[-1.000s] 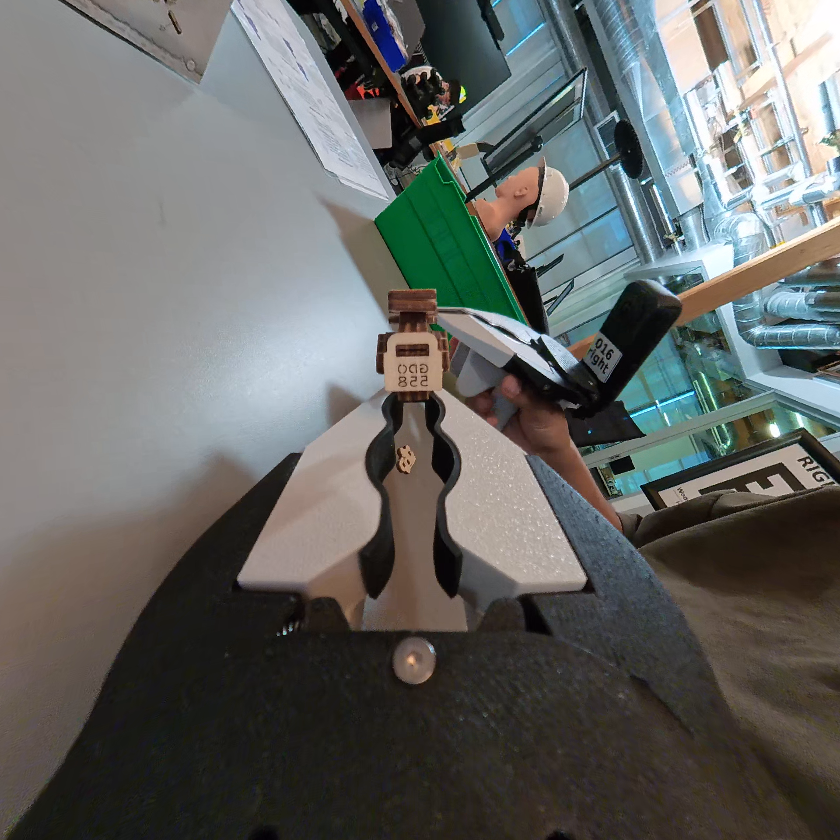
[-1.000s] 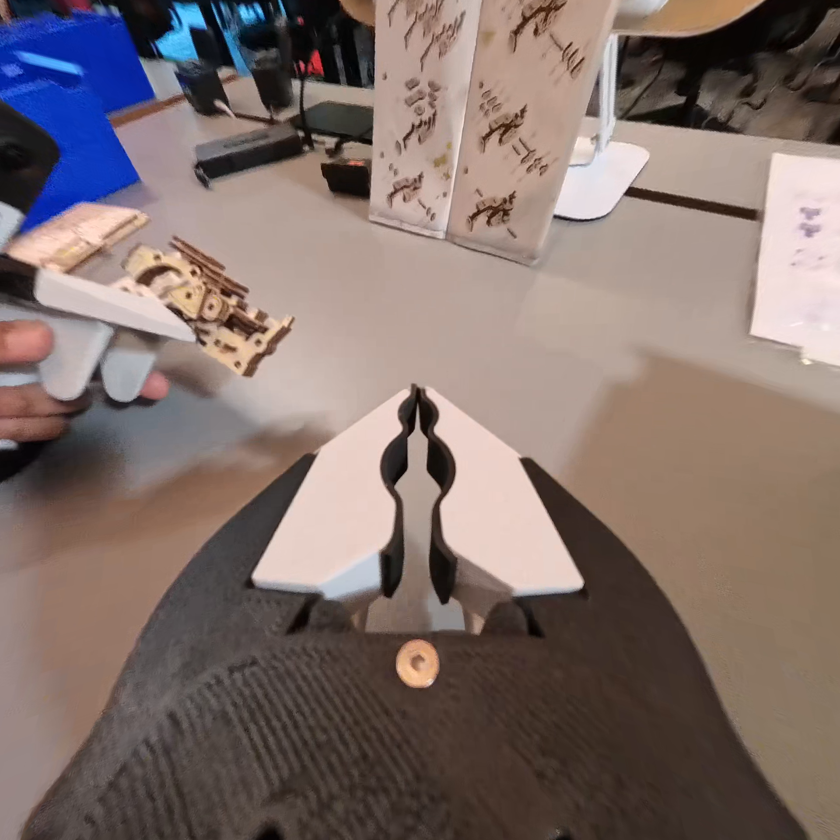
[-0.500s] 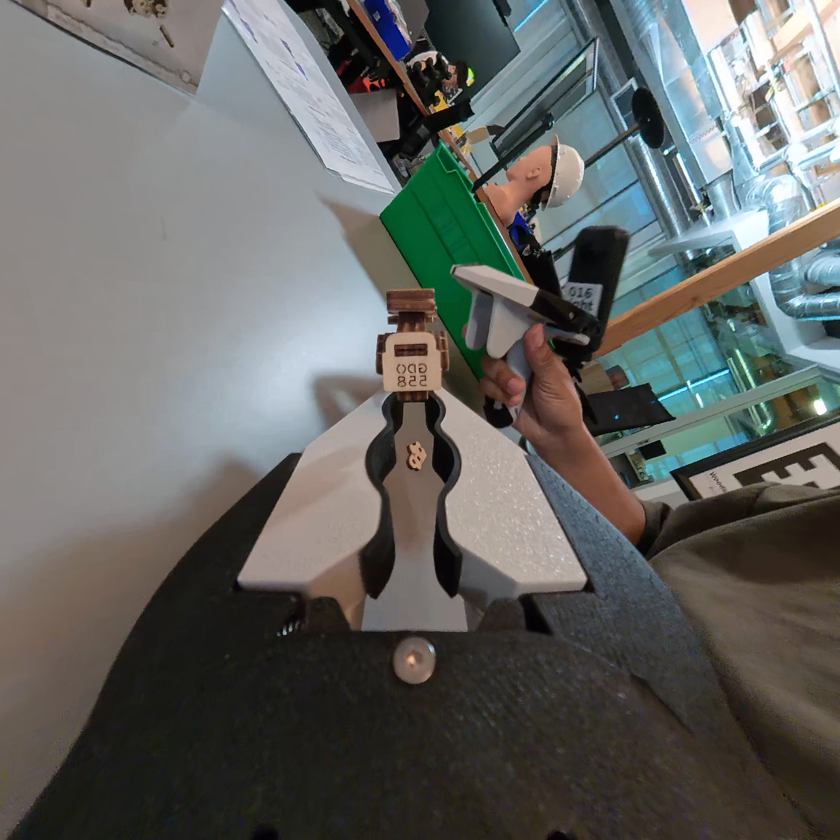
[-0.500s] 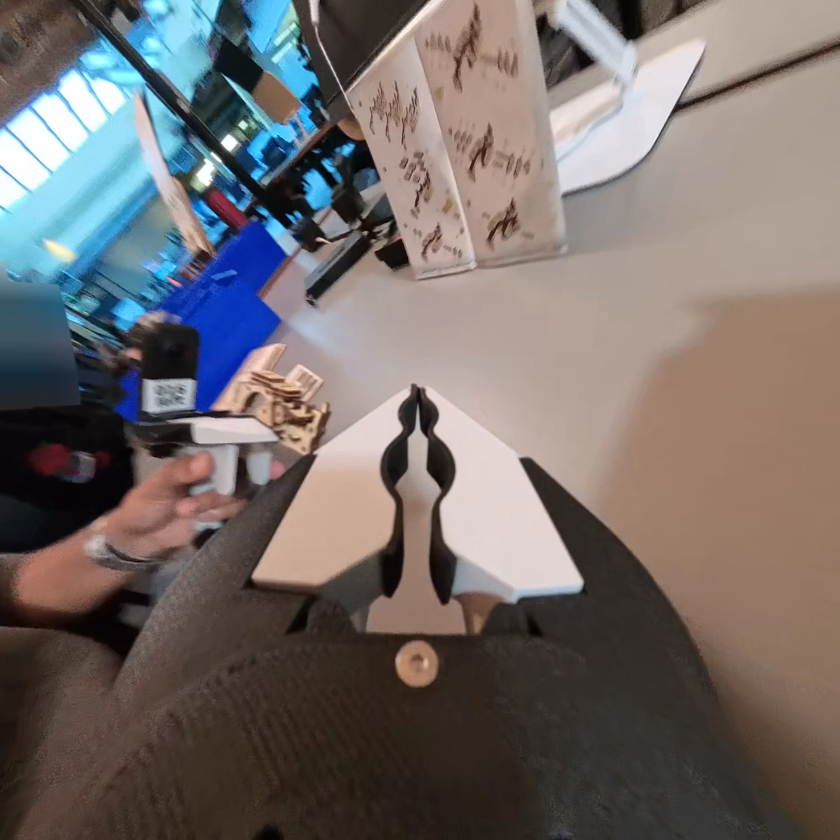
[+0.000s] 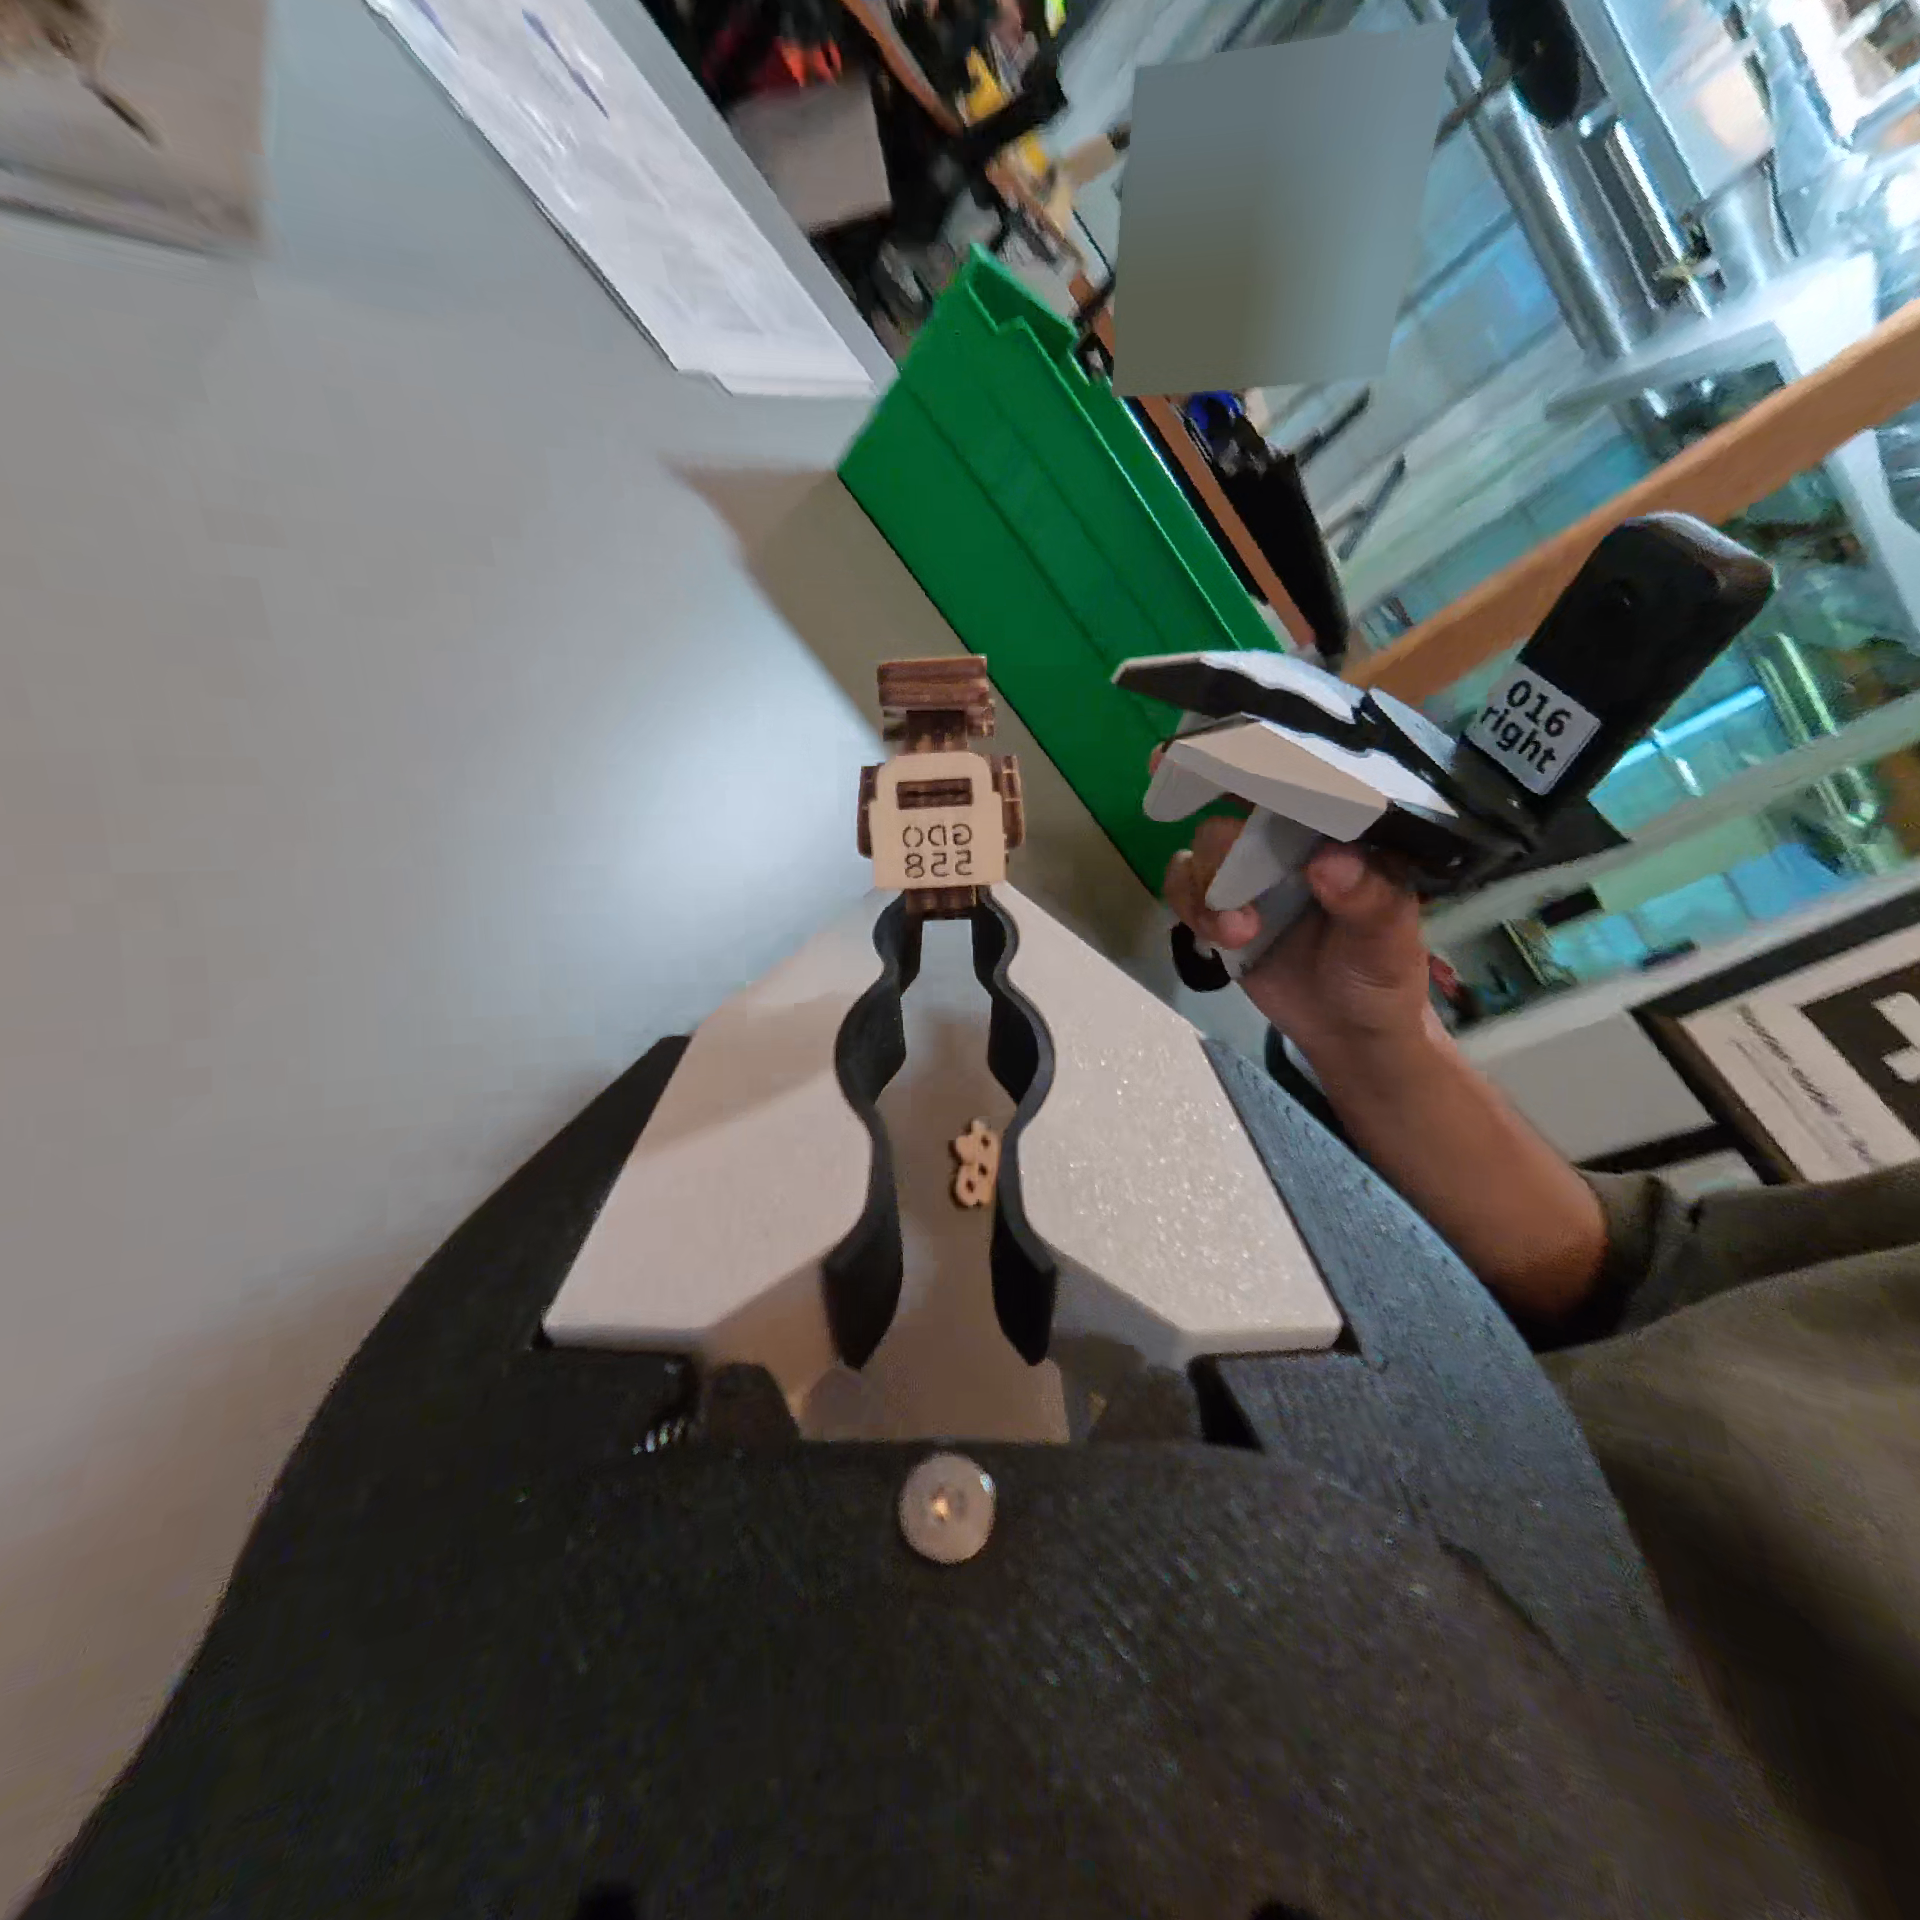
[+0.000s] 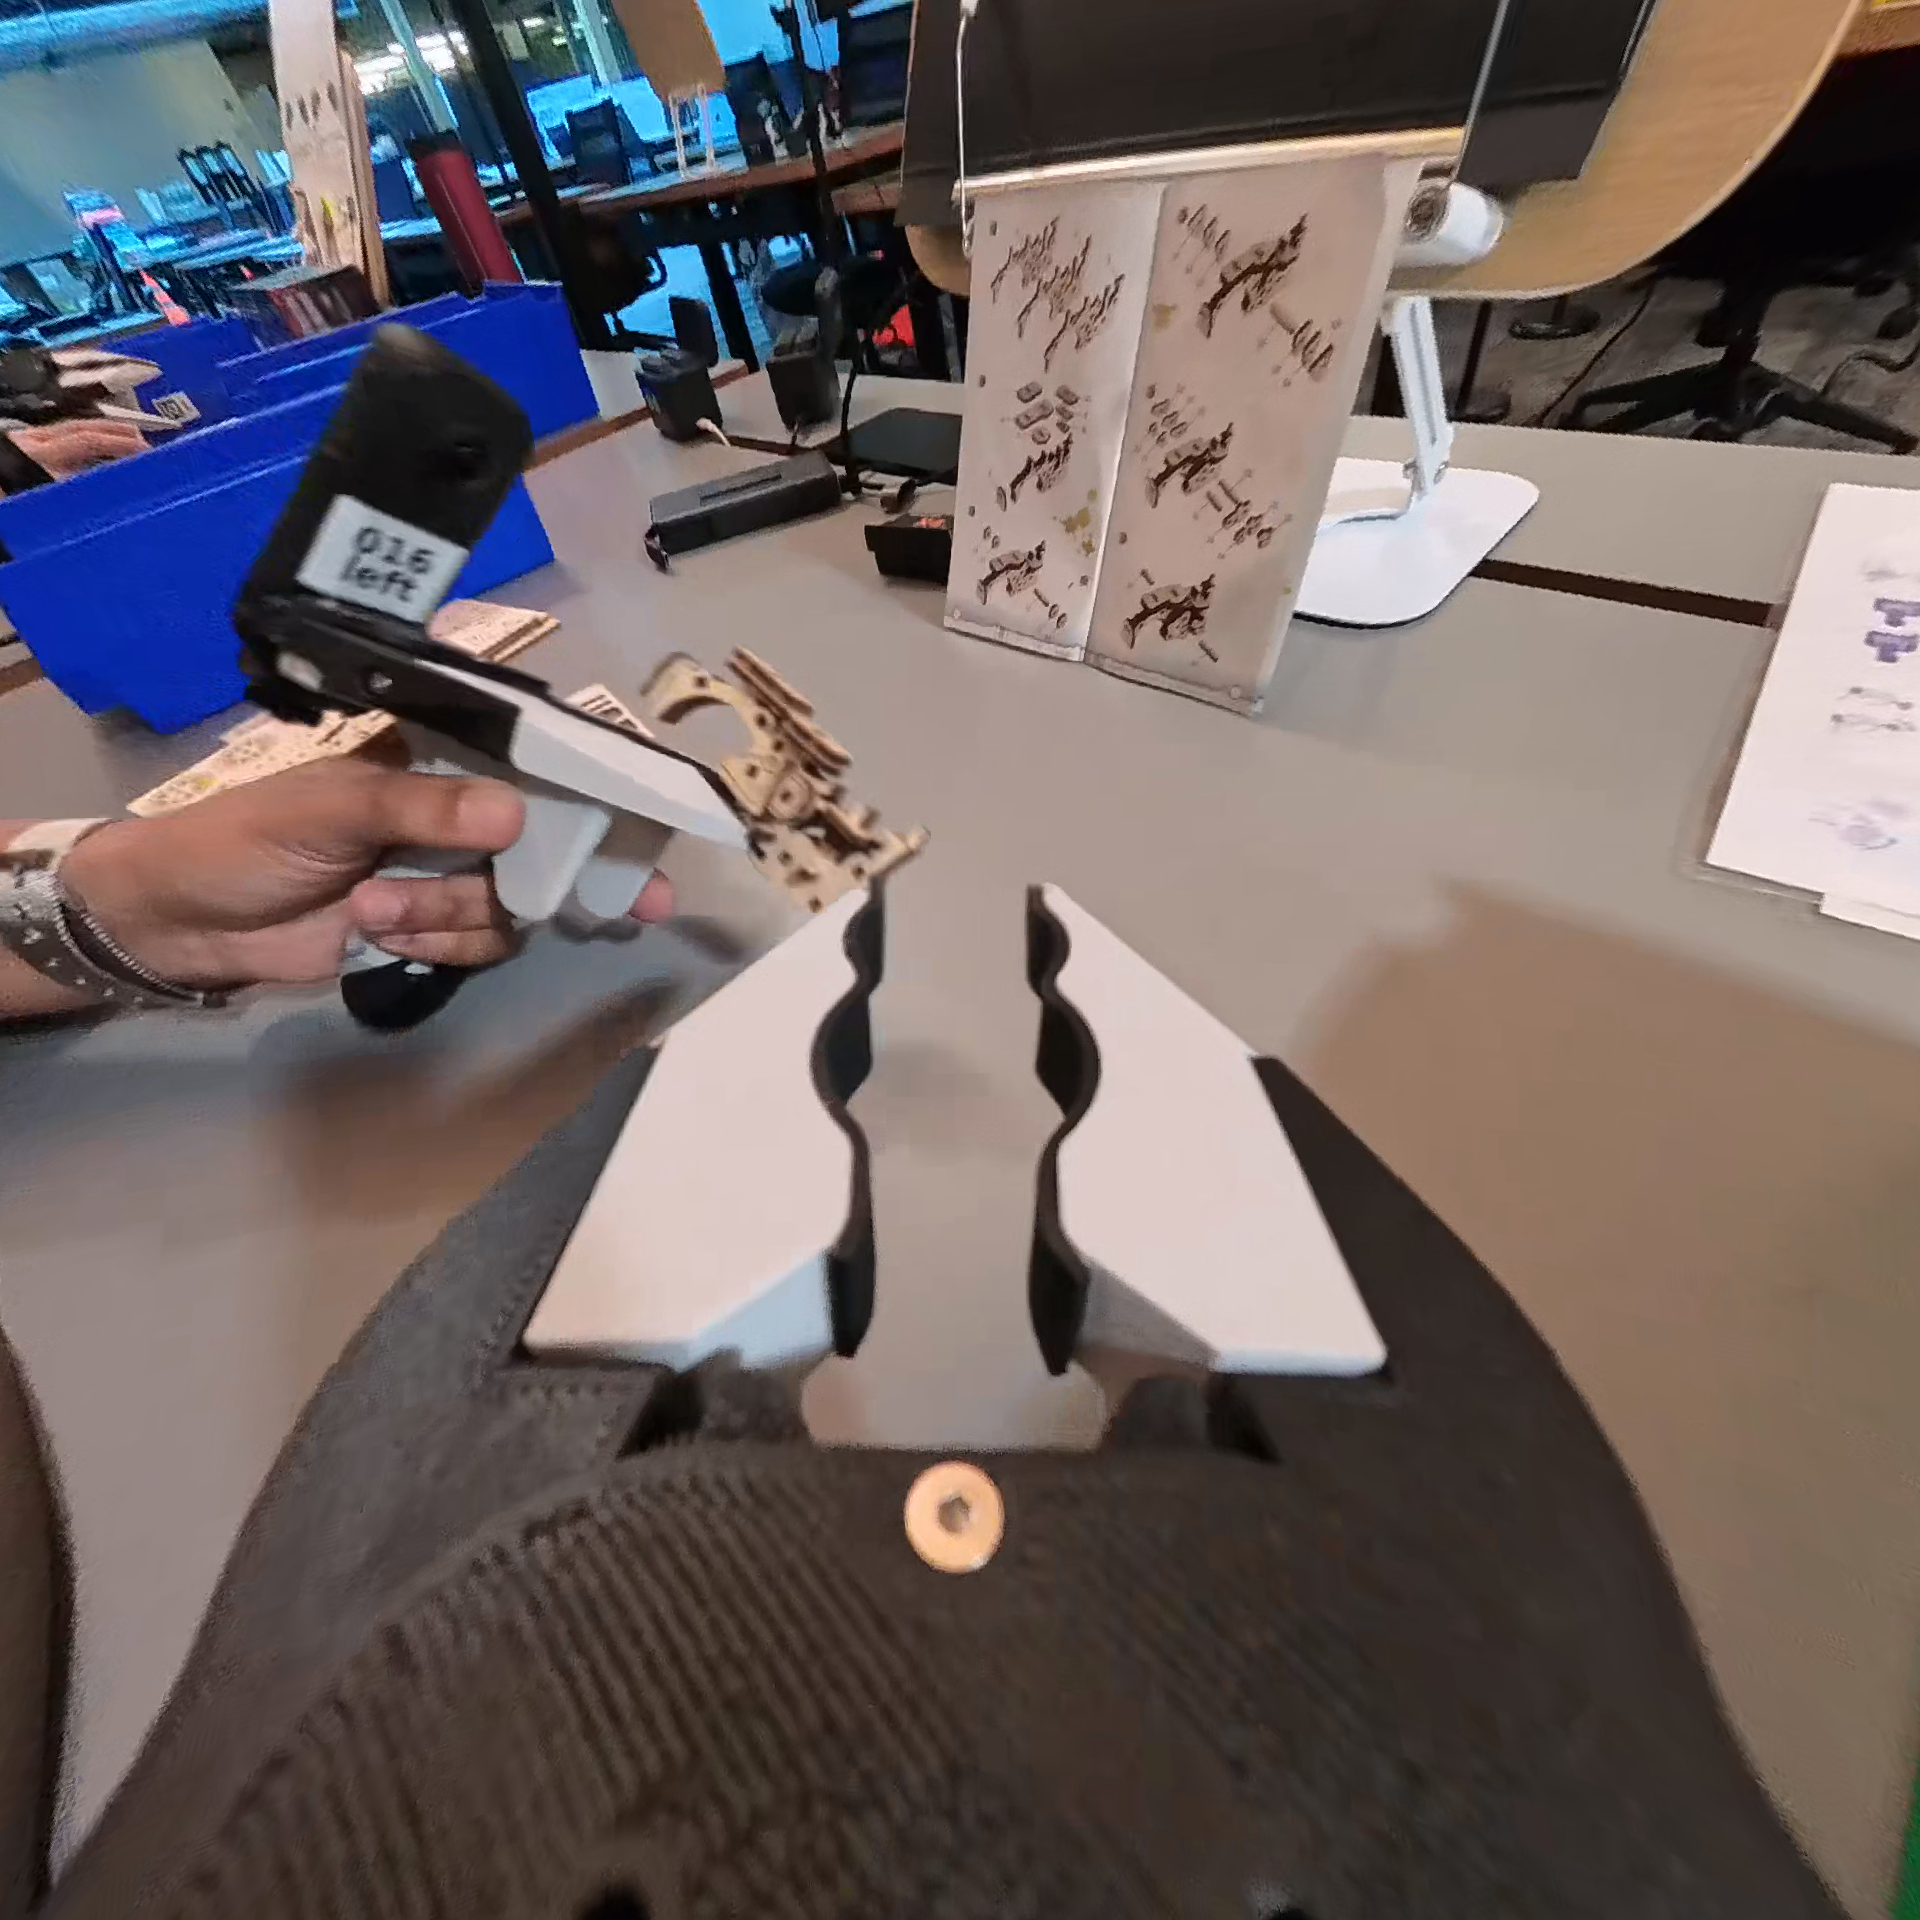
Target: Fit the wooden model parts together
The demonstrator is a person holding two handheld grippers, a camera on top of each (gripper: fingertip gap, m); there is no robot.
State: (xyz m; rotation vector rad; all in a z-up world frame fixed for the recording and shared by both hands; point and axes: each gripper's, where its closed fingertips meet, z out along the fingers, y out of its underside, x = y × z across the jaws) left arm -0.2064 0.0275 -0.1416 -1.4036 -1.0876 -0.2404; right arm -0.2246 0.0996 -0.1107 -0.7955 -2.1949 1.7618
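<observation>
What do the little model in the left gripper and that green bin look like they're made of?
The model looks like thin laser-cut plywood: pale matte faces, dark burnt-looking layered edges, slotted tabs. The left gripper is shut on it. The green bin looks like moulded plastic, probably: uniform colour, smooth ribbed wall, slight sheen.

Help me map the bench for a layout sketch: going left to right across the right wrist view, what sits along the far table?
Blue bins → black power brick → hanging instruction sheets → white stand base → paper sheet.
</observation>
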